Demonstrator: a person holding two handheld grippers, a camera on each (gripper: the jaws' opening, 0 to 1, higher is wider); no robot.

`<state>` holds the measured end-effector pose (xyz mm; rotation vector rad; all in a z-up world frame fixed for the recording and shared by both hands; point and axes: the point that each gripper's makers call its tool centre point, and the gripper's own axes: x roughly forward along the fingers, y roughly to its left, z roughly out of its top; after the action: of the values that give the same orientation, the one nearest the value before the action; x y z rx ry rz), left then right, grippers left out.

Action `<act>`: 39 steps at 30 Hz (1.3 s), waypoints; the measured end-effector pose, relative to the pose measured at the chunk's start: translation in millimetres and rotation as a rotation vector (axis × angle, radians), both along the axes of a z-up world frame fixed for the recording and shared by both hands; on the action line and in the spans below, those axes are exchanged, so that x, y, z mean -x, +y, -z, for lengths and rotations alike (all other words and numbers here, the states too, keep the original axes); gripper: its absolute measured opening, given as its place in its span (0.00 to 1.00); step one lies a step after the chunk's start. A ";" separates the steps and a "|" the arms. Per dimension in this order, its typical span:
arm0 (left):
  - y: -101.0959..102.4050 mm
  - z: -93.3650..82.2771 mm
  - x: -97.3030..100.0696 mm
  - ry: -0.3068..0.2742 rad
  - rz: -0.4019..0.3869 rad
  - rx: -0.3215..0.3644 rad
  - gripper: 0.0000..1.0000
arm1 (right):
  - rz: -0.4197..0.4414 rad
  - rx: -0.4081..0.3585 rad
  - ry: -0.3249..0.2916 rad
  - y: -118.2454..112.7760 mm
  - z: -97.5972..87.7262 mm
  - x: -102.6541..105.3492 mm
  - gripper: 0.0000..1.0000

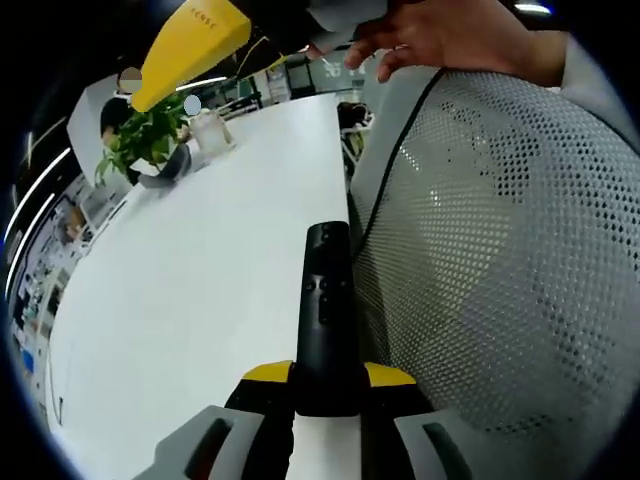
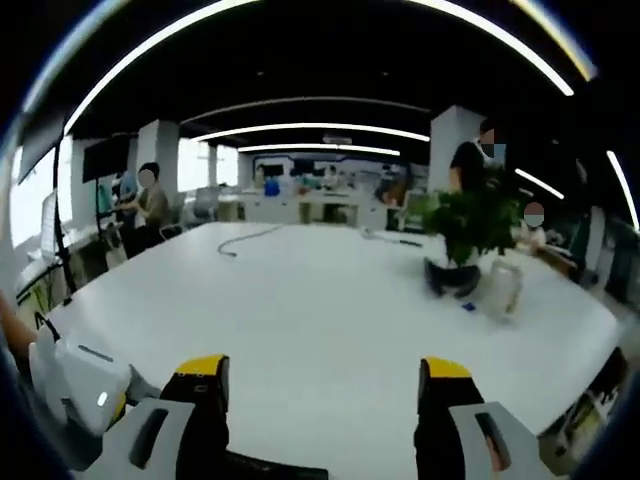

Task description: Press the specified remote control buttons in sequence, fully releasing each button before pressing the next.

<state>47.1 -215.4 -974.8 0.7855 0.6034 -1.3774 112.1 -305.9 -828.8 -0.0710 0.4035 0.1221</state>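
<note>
L gripper (image 1: 325,395) pinches black remote (image 1: 326,310) by its lower end, above white table (image 1: 200,300), beside mesh chair back (image 1: 500,260). R gripper (image 2: 325,400) spread, empty, aimed over table. No button pressed now; presses seemingly all ahead.

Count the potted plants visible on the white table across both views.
1. The same potted plant shows in both views, near the table's far edge beside a clear container. Others may be hidden.
</note>
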 end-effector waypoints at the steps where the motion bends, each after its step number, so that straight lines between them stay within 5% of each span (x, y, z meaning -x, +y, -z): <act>1: -0.1 -0.2 -0.5 0.006 0.000 -0.001 0.24 | 0.002 0.003 -0.003 -1.1 -0.4 0.5 0.74; 6: -0.7 -1.8 -0.9 0.044 -0.009 -0.018 0.23 | 0.011 0.003 -0.025 -2.6 -4.1 0.0 0.74; 15: -5.8 -12.3 -2.9 0.014 0.048 0.039 0.23 | 0.006 0.020 -0.015 -2.8 -1.5 0.3 0.73; 39: 11.9 -27.2 -99.4 -0.044 -0.103 0.028 0.23 | 0.018 0.035 -0.006 -6.2 0.8 0.5 0.70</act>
<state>146.6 -203.5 -947.6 0.7504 0.5816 -1.2689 111.6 -312.1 -829.6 -0.1018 0.4005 0.0974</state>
